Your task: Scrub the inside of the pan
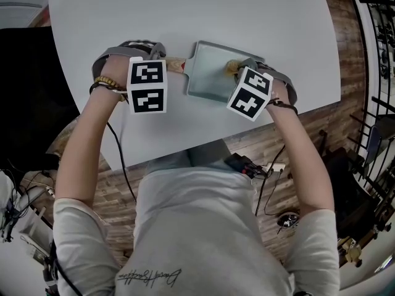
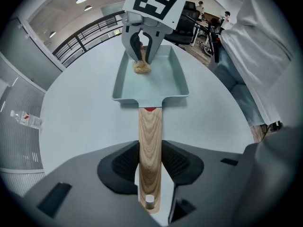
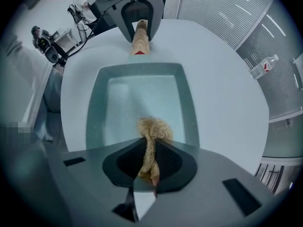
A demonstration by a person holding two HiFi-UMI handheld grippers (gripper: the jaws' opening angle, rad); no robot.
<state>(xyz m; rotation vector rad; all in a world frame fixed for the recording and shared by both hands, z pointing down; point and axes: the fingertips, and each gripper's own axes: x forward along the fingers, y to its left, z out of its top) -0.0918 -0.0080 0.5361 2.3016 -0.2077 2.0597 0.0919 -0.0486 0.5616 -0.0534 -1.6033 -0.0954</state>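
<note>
I am clamping the left gripper (image 2: 150, 160) on the pale wooden handle (image 2: 150, 131) of the shallow, grey-green rectangular pan (image 3: 137, 103). Both jaws are pressing on the handle's sides near its free end. The jaws are standing fairly wide only because the handle fills the gap. I judge this grip is there to pin the pan flat on the round white table (image 1: 185, 11), so that it is not sliding or turning under the rubbing.

With the right gripper (image 3: 150, 157) I am pinching a tan, fibrous tuft of scrubber (image 3: 154, 129). Its jaws are closed down to a narrow gap on the tuft's tail, and the bushy end is sticking out ahead of the tips. That end is resting on the pan's floor, close to the wall opposite the handle. Holding it by the tail is letting the soft part meet the metal instead of the jaws.

The two grippers are facing each other along the pan's length. I judge the scrubbing is under way, with most of the floor lying open ahead of the scrubber.
</note>
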